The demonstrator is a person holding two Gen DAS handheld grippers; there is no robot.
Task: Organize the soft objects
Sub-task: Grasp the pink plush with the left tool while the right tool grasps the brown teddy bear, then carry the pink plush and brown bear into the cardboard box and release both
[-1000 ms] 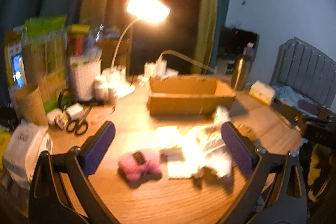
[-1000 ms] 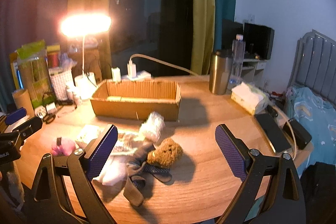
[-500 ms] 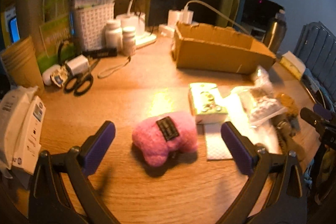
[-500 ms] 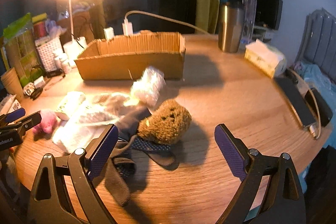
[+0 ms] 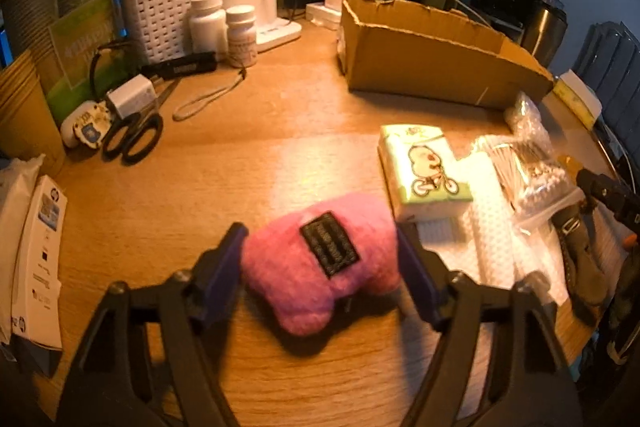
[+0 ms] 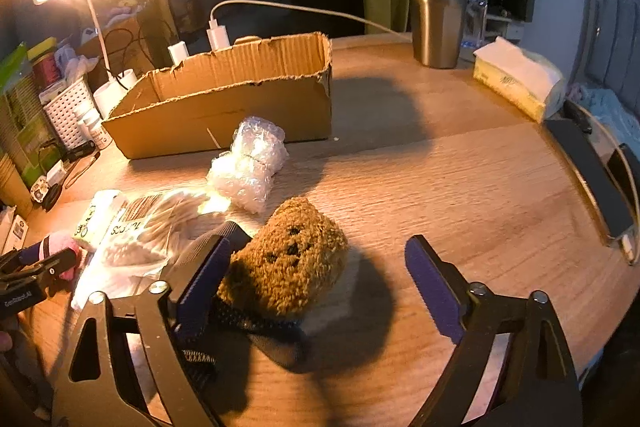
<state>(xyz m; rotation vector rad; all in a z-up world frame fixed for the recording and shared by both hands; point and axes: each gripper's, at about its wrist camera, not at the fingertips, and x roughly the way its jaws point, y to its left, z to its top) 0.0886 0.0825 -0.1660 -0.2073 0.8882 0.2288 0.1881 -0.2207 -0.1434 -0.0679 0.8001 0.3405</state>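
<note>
While the left gripper (image 5: 320, 263) has just been closing, its pads meet the pink plush (image 5: 320, 267) on the worktop (image 5: 260, 167); a shallow pinch could slip. Right gripper (image 6: 316, 279) brackets the brown plush (image 6: 288, 259), one pad apart. The pink plush's patch text is unreadable.

Two plush toys: pink (image 5: 320, 263); brown (image 6: 288, 259); one cardboard box (image 6: 224, 115)

Off-task stock I see, placed from the white basket (image 5: 164, 7): two pill bottles (image 5: 224, 27) just right; scissors (image 5: 134, 139) in front; steel tumbler (image 6: 436, 15) far right.
</note>
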